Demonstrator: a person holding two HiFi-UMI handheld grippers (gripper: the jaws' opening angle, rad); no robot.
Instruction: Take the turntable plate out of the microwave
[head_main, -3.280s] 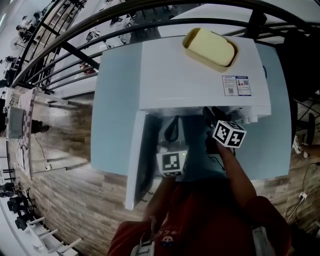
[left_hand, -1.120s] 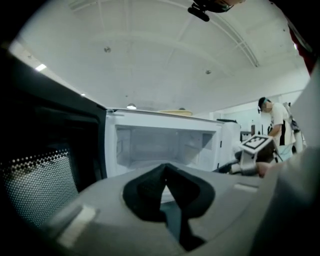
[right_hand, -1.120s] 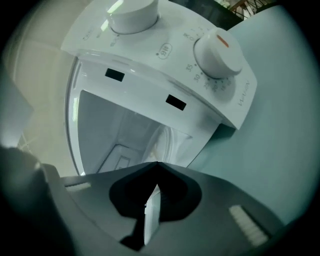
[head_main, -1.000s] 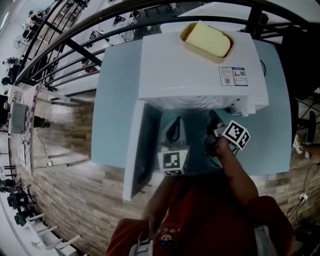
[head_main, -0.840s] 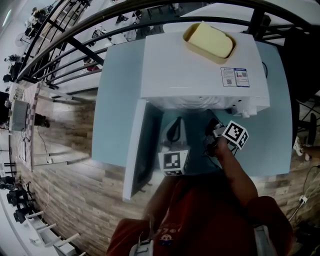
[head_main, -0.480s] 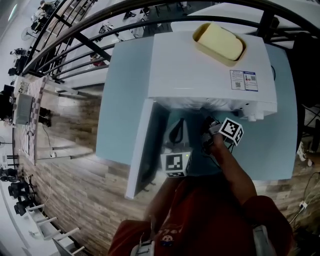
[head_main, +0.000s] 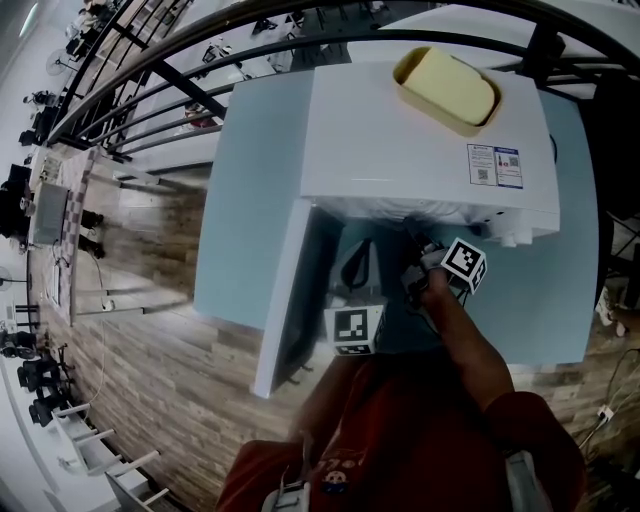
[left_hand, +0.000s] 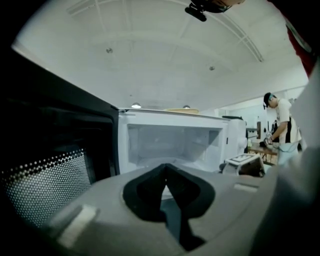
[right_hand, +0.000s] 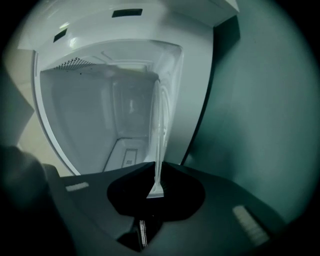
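A pale blue tabletop (head_main: 250, 200) carries a white microwave (head_main: 400, 140), whose door (head_main: 285, 290) is swung wide open to the left in the head view, leaving the cavity open toward the person. On the microwave's roof, near its far right corner, sits a yellow oblong dish (head_main: 447, 88), with a small printed label (head_main: 495, 165) closer to the front edge. The clear glass turntable plate (right_hand: 159, 130) shows edge-on in the right gripper view: its near rim lies between the jaws and the rest of it reaches into the white cavity; whether it rests on the cavity floor cannot be made out. The right tool (right_hand: 156, 172) is at the mouth of the cavity, its jaws closing on that rim, which sits pinched at their tips. The left tool (left_hand: 166, 170) hangs just in front of the opening, beside the door, its jaws clenched together with nothing between them.
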